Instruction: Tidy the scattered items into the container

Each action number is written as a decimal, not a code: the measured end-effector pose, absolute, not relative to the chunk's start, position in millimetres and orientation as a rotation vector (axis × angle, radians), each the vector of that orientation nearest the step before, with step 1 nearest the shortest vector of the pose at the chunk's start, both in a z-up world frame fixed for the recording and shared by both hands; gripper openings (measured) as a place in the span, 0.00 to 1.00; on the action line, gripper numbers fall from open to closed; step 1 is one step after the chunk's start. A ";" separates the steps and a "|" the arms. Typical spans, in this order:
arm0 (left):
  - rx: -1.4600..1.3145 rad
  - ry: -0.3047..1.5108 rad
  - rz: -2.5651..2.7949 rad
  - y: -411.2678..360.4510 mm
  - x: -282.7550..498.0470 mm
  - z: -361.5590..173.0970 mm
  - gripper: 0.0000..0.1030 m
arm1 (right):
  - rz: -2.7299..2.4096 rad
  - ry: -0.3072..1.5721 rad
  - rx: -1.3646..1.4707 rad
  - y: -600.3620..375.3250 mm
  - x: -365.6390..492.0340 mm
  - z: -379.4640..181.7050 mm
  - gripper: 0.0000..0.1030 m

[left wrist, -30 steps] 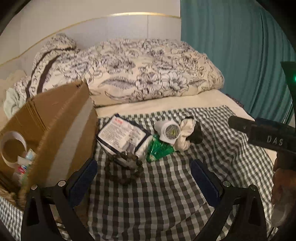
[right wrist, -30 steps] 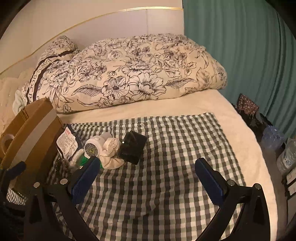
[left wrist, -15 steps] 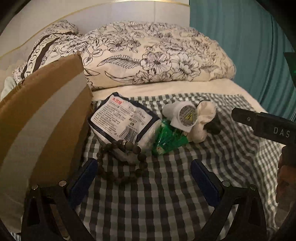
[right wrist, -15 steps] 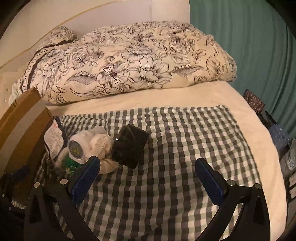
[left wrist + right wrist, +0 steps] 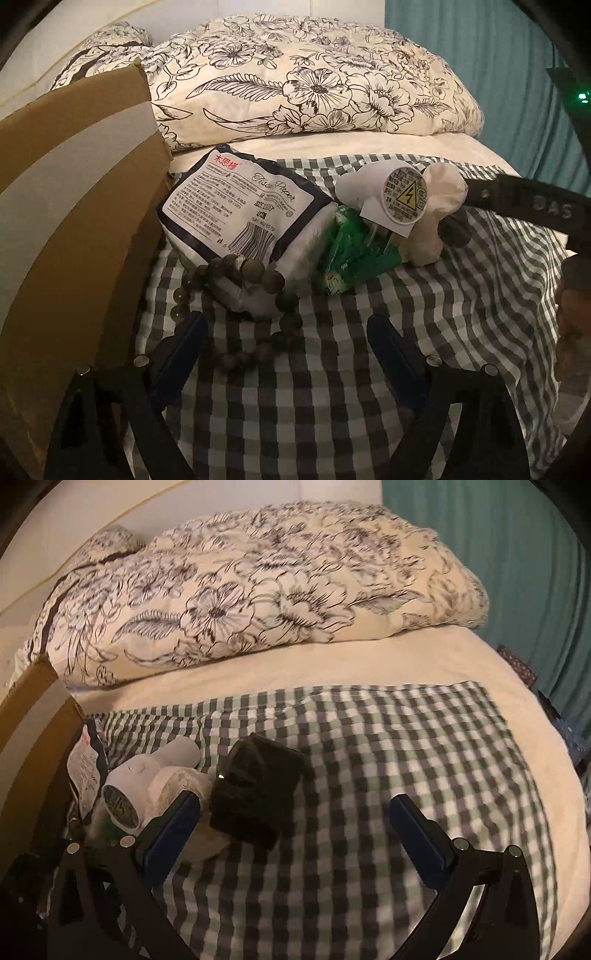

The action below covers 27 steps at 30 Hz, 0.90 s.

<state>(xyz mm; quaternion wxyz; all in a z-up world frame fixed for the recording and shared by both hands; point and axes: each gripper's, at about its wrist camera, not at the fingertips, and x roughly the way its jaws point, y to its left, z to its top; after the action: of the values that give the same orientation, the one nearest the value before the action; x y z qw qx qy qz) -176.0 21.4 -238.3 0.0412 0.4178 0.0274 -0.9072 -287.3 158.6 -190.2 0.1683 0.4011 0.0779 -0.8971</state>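
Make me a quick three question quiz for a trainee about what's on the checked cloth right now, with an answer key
1. True or false: the bead bracelet lies partly on the tissue paper pack.
2. Which thing sits nearest the right gripper? A) the black box B) the cardboard box C) the floral duvet
3. Fill in: the round label on the white plug-in device shows a yellow warning ____.

Key: 1 true. 2 A. 3 triangle.
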 end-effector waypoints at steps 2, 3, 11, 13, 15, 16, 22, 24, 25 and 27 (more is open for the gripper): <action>1.287 0.081 -2.776 20.9 -178.8 -239.7 0.84 | -2.534 0.238 1.157 154.0 -293.1 -197.5 1.00; 1.294 0.086 -2.776 20.8 -180.5 -240.8 0.80 | -2.532 0.243 1.168 152.9 -296.2 -201.6 1.00; 1.330 0.094 -2.780 22.7 -182.9 -248.3 0.49 | -2.530 0.232 1.218 149.8 -307.0 -215.5 0.94; 1.328 0.085 -2.794 24.6 -181.5 -247.2 0.36 | -2.524 0.247 1.236 147.8 -309.4 -214.8 0.63; 1.330 0.085 -2.809 25.3 -180.2 -246.5 0.23 | -2.512 0.253 1.279 146.7 -311.5 -216.0 0.46; 1.335 0.089 -2.817 25.2 -179.3 -245.8 0.20 | -2.504 0.258 1.288 146.8 -311.5 -216.1 0.46; 1.333 0.112 -2.851 22.0 -173.5 -236.7 0.11 | -2.491 0.186 1.295 163.1 -307.1 -203.8 0.45; 1.309 0.120 -2.870 21.3 -168.8 -230.3 0.11 | -2.500 0.150 1.294 172.1 -303.0 -196.6 0.45; 1.300 0.125 -2.878 21.0 -166.3 -227.3 0.11 | -2.506 0.126 1.295 176.9 -300.8 -192.8 0.45; 1.291 0.134 -2.892 21.3 -162.3 -222.5 0.11 | -2.514 0.081 1.296 185.1 -295.9 -185.9 0.45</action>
<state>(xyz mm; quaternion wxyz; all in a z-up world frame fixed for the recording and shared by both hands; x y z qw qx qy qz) -162.3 21.3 -222.5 -0.0140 0.4073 0.0424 -0.9122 -295.9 185.1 -185.9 0.1553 0.4525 0.0284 -0.8777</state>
